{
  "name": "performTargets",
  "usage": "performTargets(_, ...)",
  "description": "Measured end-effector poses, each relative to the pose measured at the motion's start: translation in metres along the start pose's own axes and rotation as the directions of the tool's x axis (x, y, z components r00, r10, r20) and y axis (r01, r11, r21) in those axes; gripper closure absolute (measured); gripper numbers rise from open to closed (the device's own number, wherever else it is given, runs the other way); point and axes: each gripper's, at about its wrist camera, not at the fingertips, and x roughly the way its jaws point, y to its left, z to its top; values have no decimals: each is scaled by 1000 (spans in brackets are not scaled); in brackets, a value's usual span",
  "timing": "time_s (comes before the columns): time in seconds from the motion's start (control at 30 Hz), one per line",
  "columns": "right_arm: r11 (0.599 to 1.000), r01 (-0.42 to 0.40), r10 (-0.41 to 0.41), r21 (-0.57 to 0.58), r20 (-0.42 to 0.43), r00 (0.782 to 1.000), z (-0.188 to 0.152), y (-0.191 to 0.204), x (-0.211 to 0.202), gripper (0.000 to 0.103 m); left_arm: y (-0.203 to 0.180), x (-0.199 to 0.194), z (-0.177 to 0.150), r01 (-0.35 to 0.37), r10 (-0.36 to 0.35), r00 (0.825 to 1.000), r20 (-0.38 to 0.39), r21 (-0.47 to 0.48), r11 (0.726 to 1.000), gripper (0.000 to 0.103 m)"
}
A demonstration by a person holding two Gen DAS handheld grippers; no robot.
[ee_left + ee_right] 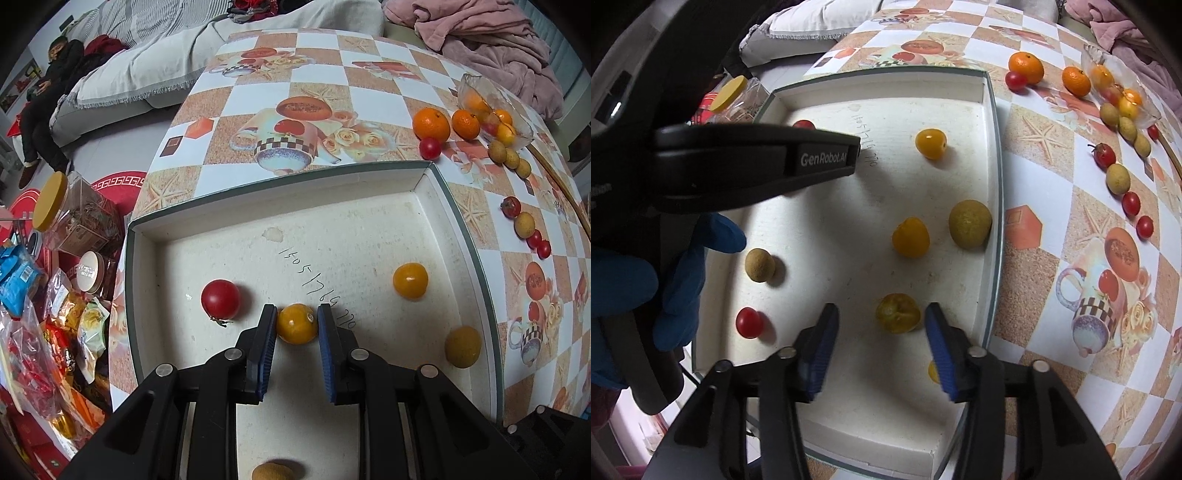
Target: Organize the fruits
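Yellow tomato (297, 323) sits pinched between my left gripper (297, 325) jaws; right gripper (882, 332) spread, dimpled yellow fruit (897, 313) at twelve o'clock.

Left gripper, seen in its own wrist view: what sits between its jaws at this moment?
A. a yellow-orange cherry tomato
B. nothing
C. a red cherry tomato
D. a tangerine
A: the left gripper has a yellow-orange cherry tomato between its jaws, inside the white box, with the blue pads close on both sides; the red cherry tomato lies free to its left.
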Motion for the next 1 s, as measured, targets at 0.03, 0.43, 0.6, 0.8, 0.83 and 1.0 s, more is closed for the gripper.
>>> performTargets(0.03, 1000, -6, 6, -3, 3, 1000, 0, 0, -3, 40, 0, 0, 0, 4, -4, 1000, -1, -1, 1000, 79)
performTargets(0.43, 1000, -23, 23, -3, 26, 999, -3, -9, -33, 27, 6, -15, -10, 36, -34, 996, 82, -21, 999, 24)
performTargets(0.6, 1000, -21, 21, 13, 24, 999, -6, -11, -32, 27, 4, -14, -9, 34, -34, 998, 54, 6, 999, 24)
performTargets(0.8, 999, -17, 16, 41, 21, 1000, -2, -15, -37, 23, 6, -29, -16, 16, -17, 999, 30, 11, 1000, 24)
performTargets(0.83, 999, -15, 15, 49, 18, 1000, 0, -16, -38, 23, 7, -32, -18, 13, -13, 1000, 24, 9, 1000, 24)
performTargets(1.0, 996, -2, 2, 85, 6, 1000, 4, -26, -46, 21, 14, -49, -33, -8, 9, 1000, 4, -10, 1000, 24)
